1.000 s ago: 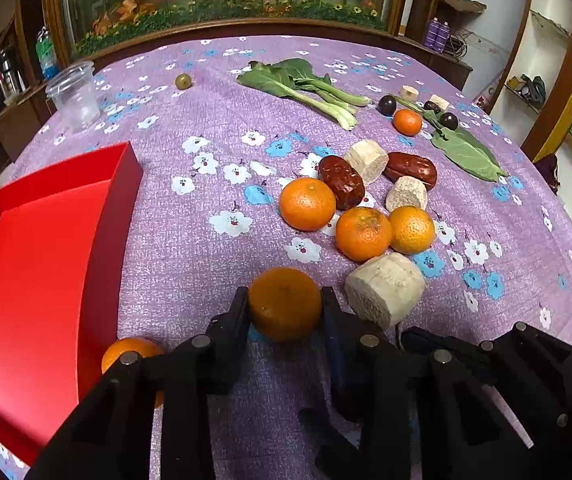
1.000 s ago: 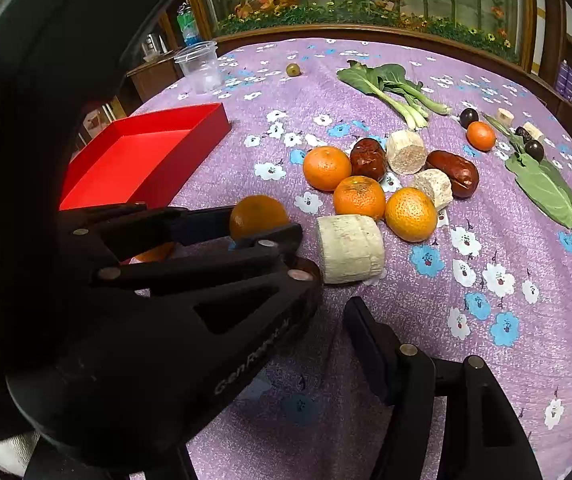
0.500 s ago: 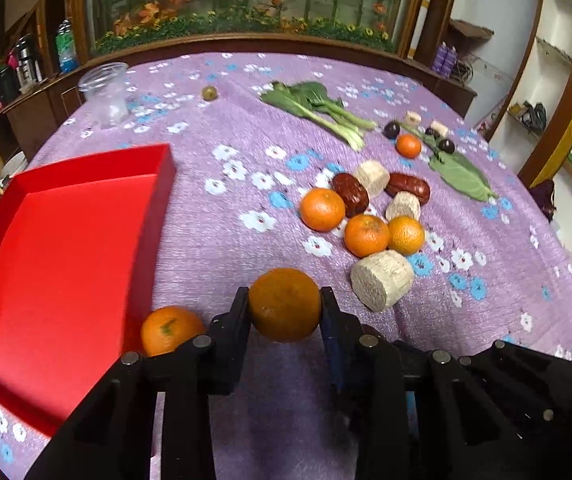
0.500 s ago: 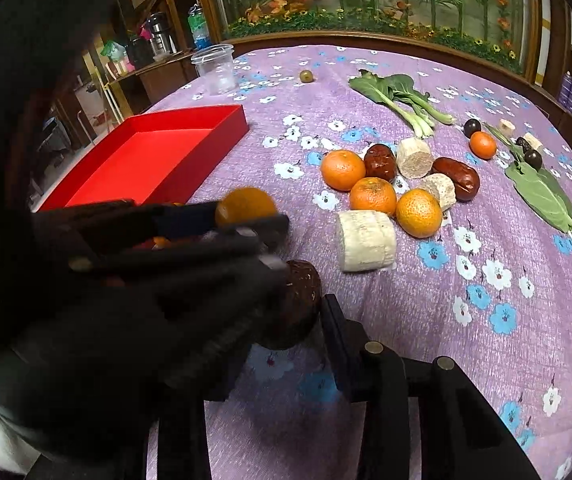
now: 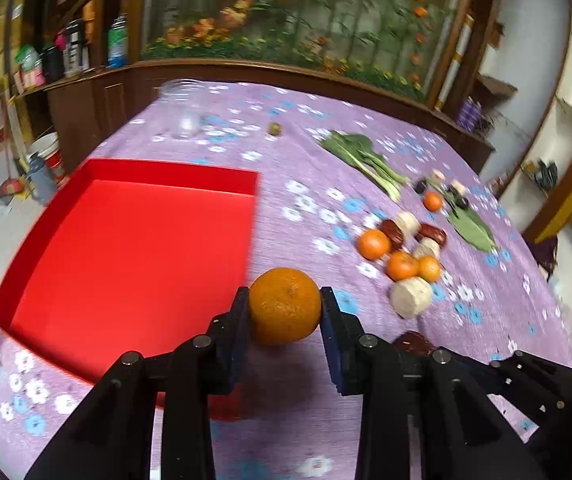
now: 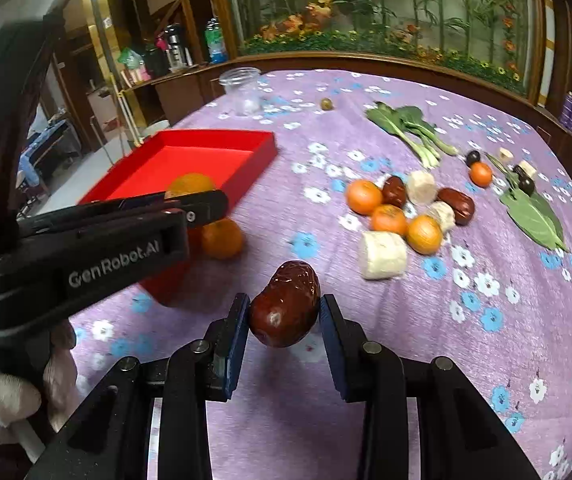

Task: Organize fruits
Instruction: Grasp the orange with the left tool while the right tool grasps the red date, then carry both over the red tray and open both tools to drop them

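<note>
1. Beside the red box [image 5: 126, 256], the left gripper [image 5: 285, 308] squeezes an orange [image 5: 285, 305] tight between its two pads.
2. A second ago this orange was low over the purple tablecloth [image 5: 306, 184], away from the red box. Now it is up in the air, right next to the near corner of the red box.
3. The right gripper [image 6: 284, 312] has changed too. A second ago it was wide open with nothing in it. Now its pads press on a shiny red date [image 6: 285, 304] and lift it off the cloth.
4. In the right view the red date hangs a little way from the red box, on the side of the fruit pile.
5. Another orange [image 6: 222, 238] sits on the cloth and touches the outside wall of the red box. It is not in yet.
6. The red box looks empty inside, but the left view is blurry and the gripper hides one corner, so I am not sure.
7. Three more oranges [image 6: 390, 218], two dates [image 6: 456, 206] and some pale chunks [image 6: 382, 255] lie far from the red box. Green leaves [image 6: 410, 128] lie past them.
8. I think this means both hands now carry fruit toward the red box. Dropping them in looks like the next job, and most of the sorting is not done yet.
</note>
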Demonstrator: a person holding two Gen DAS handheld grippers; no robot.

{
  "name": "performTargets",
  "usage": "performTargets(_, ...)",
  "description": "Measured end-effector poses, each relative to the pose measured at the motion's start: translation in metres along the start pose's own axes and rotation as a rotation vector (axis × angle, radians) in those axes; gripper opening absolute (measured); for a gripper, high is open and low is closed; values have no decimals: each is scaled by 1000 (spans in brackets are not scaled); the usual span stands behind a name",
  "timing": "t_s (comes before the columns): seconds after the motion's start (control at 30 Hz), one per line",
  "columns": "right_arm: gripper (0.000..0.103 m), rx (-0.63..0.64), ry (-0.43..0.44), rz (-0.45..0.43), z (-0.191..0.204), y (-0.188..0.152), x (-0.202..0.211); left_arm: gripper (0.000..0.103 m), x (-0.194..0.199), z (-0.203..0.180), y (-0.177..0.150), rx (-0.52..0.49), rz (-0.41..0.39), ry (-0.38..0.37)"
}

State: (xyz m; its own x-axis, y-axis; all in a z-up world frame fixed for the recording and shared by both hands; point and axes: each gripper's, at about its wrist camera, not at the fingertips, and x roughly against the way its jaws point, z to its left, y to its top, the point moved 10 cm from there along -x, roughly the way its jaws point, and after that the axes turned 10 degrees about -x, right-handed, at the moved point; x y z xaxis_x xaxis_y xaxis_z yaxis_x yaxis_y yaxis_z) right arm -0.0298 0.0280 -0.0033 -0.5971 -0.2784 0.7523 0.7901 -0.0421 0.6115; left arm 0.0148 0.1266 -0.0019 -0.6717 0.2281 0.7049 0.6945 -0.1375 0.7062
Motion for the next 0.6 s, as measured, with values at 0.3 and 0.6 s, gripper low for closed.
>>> performTargets(0.3,39,43,108,30,55,26,-5,32,22,125,-15,246,-39,108)
performTargets(0.6,39,96,186,112,121,37,-55,32,18,180,-34,357,-25,127)
